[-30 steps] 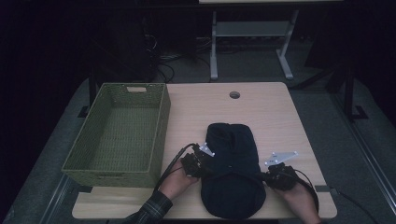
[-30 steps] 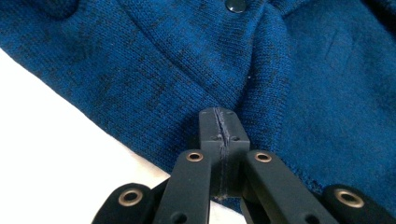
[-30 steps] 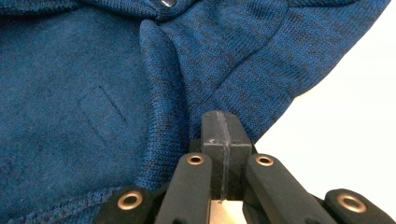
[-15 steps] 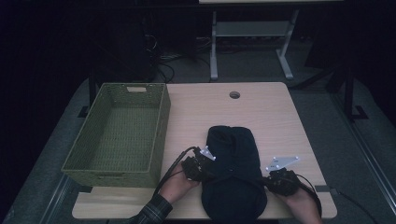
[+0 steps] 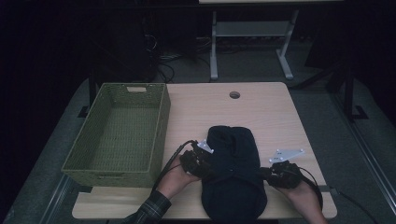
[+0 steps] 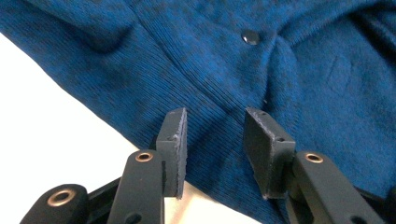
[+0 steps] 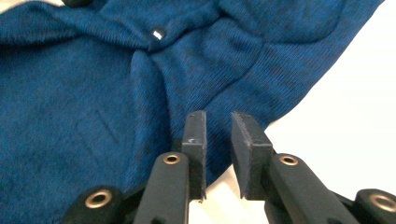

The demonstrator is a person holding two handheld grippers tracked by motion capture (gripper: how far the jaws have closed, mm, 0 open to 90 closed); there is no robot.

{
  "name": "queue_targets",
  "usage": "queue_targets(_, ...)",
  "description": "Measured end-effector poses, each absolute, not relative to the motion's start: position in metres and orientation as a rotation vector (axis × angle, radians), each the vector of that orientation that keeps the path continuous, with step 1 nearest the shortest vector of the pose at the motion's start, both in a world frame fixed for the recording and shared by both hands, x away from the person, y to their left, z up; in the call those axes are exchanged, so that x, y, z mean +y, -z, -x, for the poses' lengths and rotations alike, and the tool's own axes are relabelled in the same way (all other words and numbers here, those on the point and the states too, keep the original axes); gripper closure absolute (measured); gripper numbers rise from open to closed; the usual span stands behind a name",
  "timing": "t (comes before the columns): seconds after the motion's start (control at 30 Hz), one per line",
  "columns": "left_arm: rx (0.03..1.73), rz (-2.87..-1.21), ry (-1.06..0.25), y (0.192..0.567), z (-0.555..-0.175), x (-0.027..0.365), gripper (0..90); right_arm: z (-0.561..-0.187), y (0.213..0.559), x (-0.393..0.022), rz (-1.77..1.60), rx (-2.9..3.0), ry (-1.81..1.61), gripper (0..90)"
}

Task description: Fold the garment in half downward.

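Blue knit garment [image 5: 233,172] lies bunched at the bench's [image 5: 261,112] near edge, soft and limp. Left gripper [image 6: 212,140] and right gripper [image 7: 218,140], jaws parted and empty, flank it; its side hems look the likeliest hold.

Dim lab — floor cables [image 5: 161,58], desk frame [image 5: 252,32]

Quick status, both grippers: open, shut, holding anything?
Left gripper: open, jaws over the blue garment's edge, gripping nothing.
Right gripper: open, narrower gap, at the garment's opposite edge, gripping nothing.
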State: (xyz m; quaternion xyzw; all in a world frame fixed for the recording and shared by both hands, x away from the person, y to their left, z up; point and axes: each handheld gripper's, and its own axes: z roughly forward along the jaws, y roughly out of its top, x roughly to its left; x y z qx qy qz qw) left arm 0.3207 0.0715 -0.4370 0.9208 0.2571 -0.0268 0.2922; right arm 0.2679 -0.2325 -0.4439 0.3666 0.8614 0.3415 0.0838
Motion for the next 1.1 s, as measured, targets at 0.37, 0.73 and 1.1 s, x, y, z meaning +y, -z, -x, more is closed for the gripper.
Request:
queue_targets(0.37,0.702,-2.416,0.039,0.422,-0.343,0.075,54.3,-0.290,0.432,-0.229,-1.079,2.575,-1.045,67.0)
queue_targets(0.73,0.718,-2.392,-0.012,0.397,-0.369,0.077,54.1,-0.319,0.415,-0.228,-1.064,2.570,-1.052,65.2)
queue_targets(1.1,0.769,-2.328,-0.058,0.378,-0.397,0.075,54.8,-0.352,0.401,-0.226,-1.069,2.556,-1.041,65.2)
